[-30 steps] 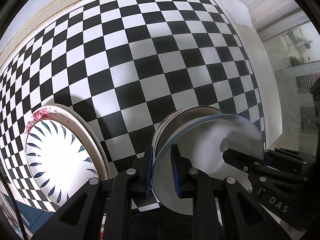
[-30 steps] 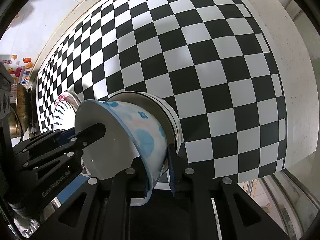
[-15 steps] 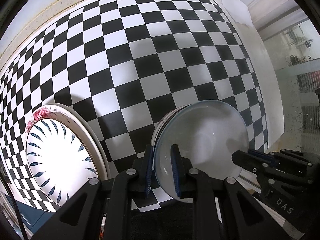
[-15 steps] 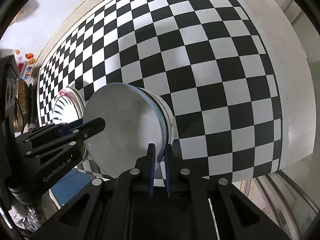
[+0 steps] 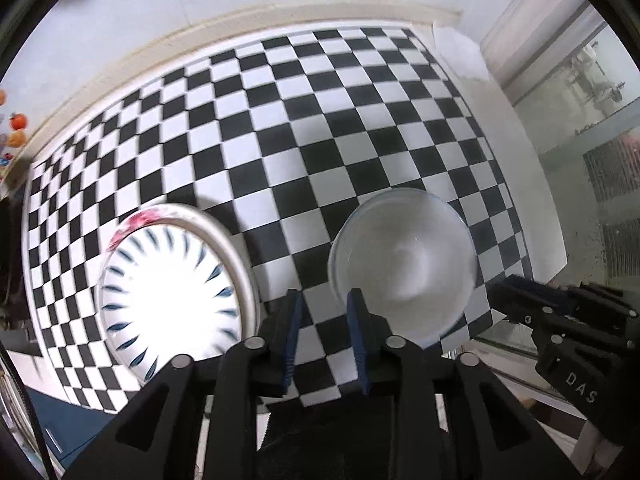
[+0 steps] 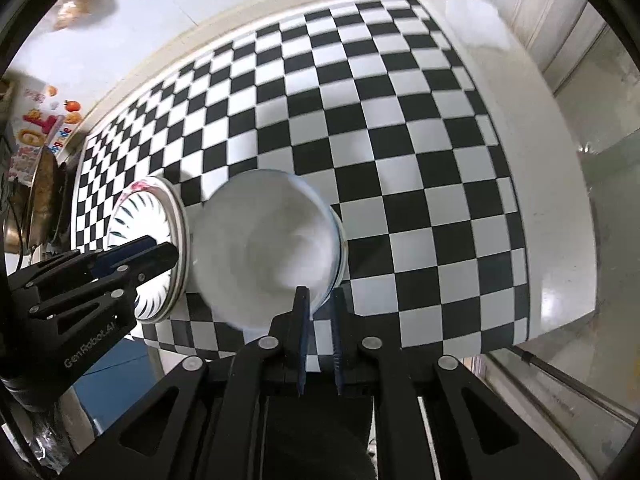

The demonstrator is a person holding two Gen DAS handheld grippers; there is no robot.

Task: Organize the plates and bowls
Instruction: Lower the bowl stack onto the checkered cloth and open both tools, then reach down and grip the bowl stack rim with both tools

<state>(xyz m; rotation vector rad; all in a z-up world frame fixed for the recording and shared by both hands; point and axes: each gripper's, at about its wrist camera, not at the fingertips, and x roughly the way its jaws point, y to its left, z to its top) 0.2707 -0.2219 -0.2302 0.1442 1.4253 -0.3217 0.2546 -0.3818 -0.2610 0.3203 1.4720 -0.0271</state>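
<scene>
Left gripper [image 5: 323, 312] jaws parted, nothing between them, bowl rim just right of its right finger. Right gripper [image 6: 319, 308] jaws a narrow gap apart, straddling near rim of white bowl [image 6: 266, 252]; contact unclear. Bowl sits on checkered tablecloth [image 6: 420, 184]. Stacked patterned plates [image 5: 168, 296] lie left of the bowl, near.
</scene>
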